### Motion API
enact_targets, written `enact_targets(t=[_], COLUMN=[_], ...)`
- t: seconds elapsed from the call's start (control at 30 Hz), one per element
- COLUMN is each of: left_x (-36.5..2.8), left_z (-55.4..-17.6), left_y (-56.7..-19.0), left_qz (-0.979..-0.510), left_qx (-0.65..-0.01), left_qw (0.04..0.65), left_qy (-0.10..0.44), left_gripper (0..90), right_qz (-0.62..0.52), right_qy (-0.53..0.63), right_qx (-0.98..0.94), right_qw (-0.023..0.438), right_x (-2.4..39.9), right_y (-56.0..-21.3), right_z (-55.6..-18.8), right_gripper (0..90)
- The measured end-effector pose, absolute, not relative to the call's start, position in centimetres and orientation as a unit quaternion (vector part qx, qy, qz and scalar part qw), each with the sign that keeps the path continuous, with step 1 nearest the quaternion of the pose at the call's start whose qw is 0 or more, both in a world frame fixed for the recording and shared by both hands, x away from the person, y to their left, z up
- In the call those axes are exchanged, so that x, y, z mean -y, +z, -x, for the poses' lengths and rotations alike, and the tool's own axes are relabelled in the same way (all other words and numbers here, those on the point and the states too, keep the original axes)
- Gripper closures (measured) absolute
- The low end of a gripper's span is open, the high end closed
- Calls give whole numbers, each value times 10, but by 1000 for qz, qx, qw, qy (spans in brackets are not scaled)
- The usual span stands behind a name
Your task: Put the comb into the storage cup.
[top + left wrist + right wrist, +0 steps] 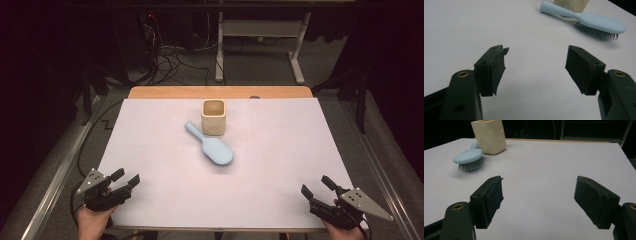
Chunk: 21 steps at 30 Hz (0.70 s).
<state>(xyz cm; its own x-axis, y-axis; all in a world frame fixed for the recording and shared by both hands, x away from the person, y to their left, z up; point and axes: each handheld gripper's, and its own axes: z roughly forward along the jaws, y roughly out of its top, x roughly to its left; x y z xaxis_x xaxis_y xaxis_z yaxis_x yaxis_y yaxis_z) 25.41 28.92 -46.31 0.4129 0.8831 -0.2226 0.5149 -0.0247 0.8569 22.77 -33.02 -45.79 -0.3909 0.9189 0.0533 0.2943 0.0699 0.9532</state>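
Hairbrush lies bristles-down on the white table, well ahead of both tongs and between them, its handle pointing away toward the cream cup, which stands upright just beside the handle's far end; whether handle and cup touch you cannot tell from these views. Left tongs sit at the near left corner of the table, jaws wide with nothing between them; right tongs sit at the near right corner, jaws also parted and empty, a little less wide by the look of them. In the left gripper view the hairbrush lies ahead and to the right of the jaws; in the right gripper view it lies ahead and to the left, with the cup behind it. Step in hand, as judged: the first reach for the brush, likely to stand it in the cup. Pick one pair of tongs and bring it forward and inward, jaws kept wide. Aim across the narrow neck where handle meets head, since the head is broad and the bristles give poor purchase. Come down squarely so both pads meet the sides together. Mind the cup: a sideways nudge on the handle could tip it.
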Motion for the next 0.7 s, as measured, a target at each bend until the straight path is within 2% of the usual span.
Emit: enact_targets(t=[0.3, 0.5, 0.7], left_x=[-290, -288, -286], left_z=[-253, -250, -251], left_y=[-463, -461, -461], left_qz=[-691, -689, -690], left_qx=[-508, -487, -488], left_qw=[478, 487, 487], left_qy=[192, 224, 219], left_gripper=[314, 289, 288], right_qz=[-453, -453, -448], right_qy=[504, 504, 500], right_qx=[-668, -670, -674], right_qw=[307, 305, 307], right_x=[328, 328, 325], right_y=[-458, -458, -459], right_z=[-228, -228, -229], right_gripper=[235, 236, 240])
